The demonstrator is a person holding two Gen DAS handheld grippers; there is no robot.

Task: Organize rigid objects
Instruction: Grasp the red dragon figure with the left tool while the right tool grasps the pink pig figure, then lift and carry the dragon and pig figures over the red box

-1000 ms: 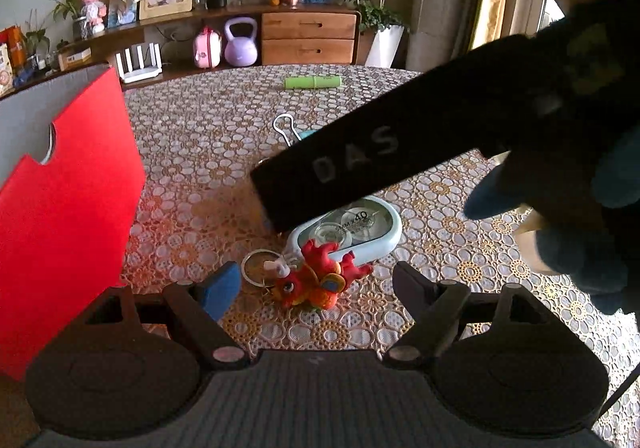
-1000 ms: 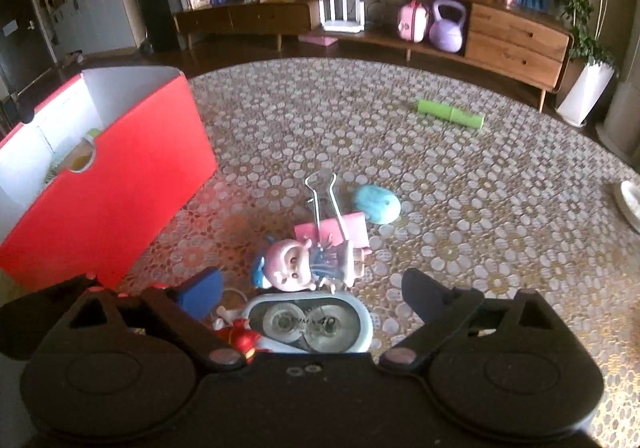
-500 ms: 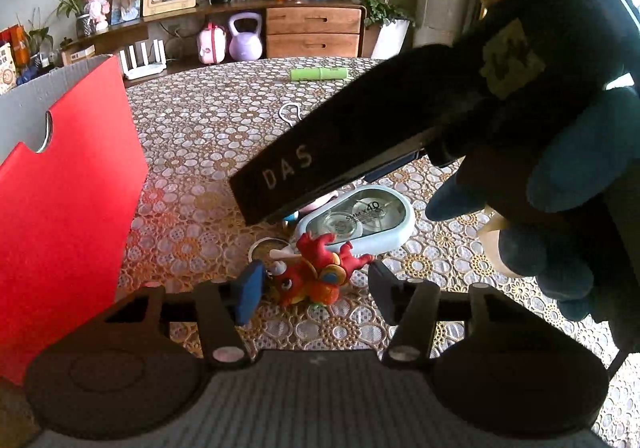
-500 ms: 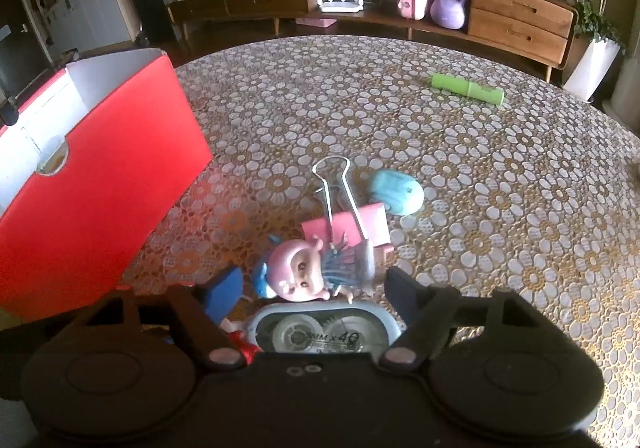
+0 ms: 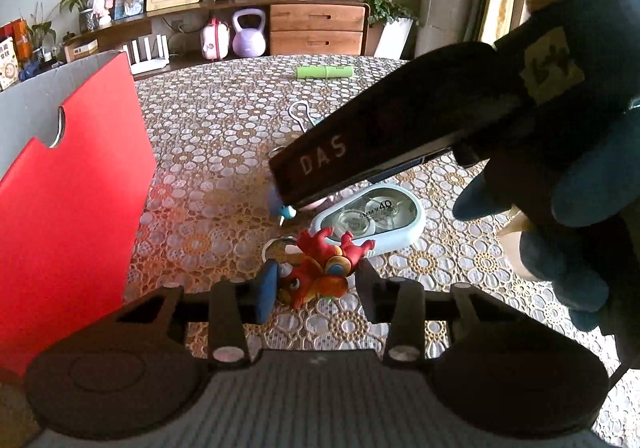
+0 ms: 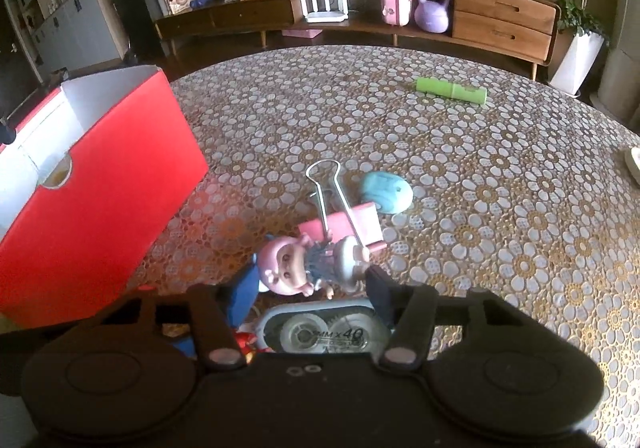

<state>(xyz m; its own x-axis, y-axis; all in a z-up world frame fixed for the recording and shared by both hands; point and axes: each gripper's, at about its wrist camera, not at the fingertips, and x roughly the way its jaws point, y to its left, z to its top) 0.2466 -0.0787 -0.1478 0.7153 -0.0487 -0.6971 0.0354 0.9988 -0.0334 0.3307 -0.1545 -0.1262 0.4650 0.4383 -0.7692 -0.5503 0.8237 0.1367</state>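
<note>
in your left wrist view, you are holding the left gripper low over the round table covered in a brown and white floral lace cloth, and its jaws are closing around the small red and orange dragon figurine with a metal key ring; the blue pad of one finger is sitting right against the toy's side, while whether the dark finger on the other side is touching it you cannot tell. just beyond the toy the pale blue correction tape dispenser with clear reels is lying flat on the cloth. your right hand in a dark blue glove is filling the right of the frame, carrying the black body of the other gripper marked "das" across the middle. the tall red cardboard box with a white inside is standing at the left, and a light green tube is lying far back on the table. in your right wrist view, the right gripper is closing its jaws around the pink pig-faced doll figurine in a dark skirt, which is lying on its side between the fingers, close to both; firm contact you cannot tell. the dispenser is just under the gripper's front edge. beyond the doll a pink binder clip with silver wire handles is lying beside a light blue rounded lump.
</note>
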